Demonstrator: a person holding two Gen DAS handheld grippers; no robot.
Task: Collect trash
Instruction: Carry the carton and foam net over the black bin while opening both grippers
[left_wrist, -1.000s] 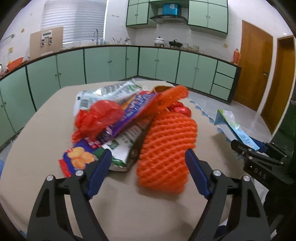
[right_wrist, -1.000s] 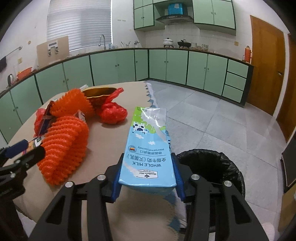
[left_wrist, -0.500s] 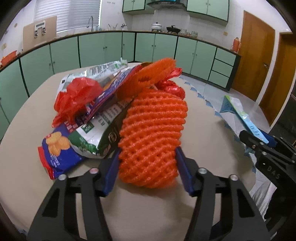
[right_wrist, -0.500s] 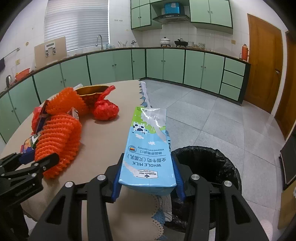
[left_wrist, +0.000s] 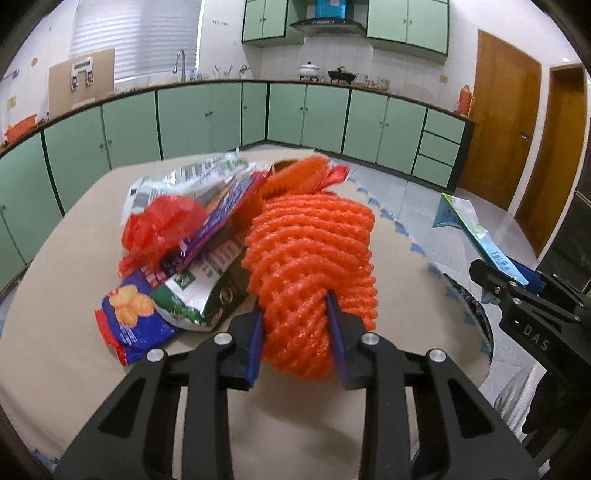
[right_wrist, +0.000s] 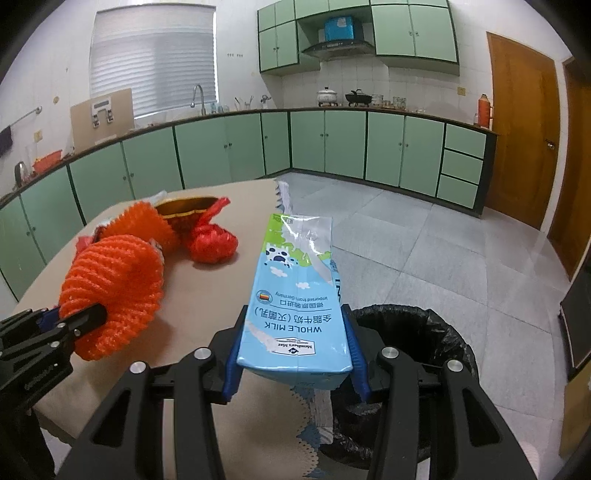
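Observation:
My left gripper is shut on an orange foam net, squeezing its near end; the net also shows in the right wrist view. Beside it on the table lie snack wrappers, a red plastic bag and a second orange net. My right gripper is shut on a light blue whole milk carton, held over the table's right edge above a black-lined trash bin. A knotted red bag lies on the table.
The round beige table has a scalloped cloth edge on the right. The trash bin stands on the tiled floor just right of the table. Green cabinets line the walls, with wooden doors at the right.
My left gripper moved forward around the orange foam net and closed on it, pinching it narrow. My right gripper kept the milk carton and drifted slightly toward the bin.

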